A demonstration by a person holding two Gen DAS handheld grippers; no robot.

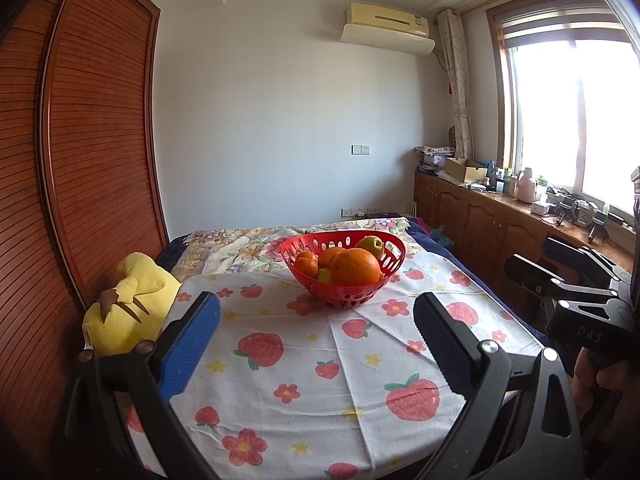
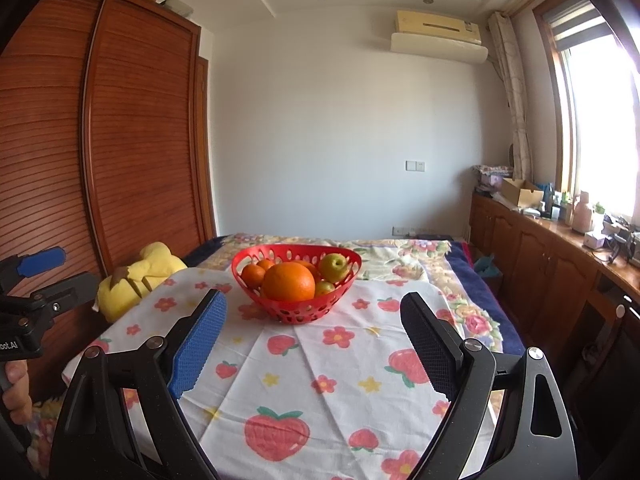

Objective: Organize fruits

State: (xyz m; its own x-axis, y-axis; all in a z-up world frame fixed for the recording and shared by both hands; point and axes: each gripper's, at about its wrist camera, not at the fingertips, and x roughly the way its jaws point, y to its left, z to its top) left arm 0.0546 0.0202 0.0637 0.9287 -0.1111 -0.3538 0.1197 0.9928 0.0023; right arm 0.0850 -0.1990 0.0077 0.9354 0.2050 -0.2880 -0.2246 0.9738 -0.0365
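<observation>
At twelve o'clock on the strawberry-print cloth (image 2: 320, 364), red basket (image 2: 297, 312) holds every visible fruit.
Left tongs (image 1: 316, 344) and right tongs (image 2: 312, 340) gape wide, empty; fits sorted or unsorted, so hold level.

Red perforated basket (image 2: 296, 280) on strawberry cloth, holding oranges (image 2: 288, 281), green apples (image 2: 335, 266)

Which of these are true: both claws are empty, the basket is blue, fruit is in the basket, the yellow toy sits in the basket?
1. Both claws, left and right, are open and empty. True.
2. The basket is blue. False: the basket is red.
3. Fruit, including a large orange, lies in the basket. True.
4. The yellow toy sits in the basket. False: the yellow plush toy lies left of it, at the cloth's edge.
</observation>
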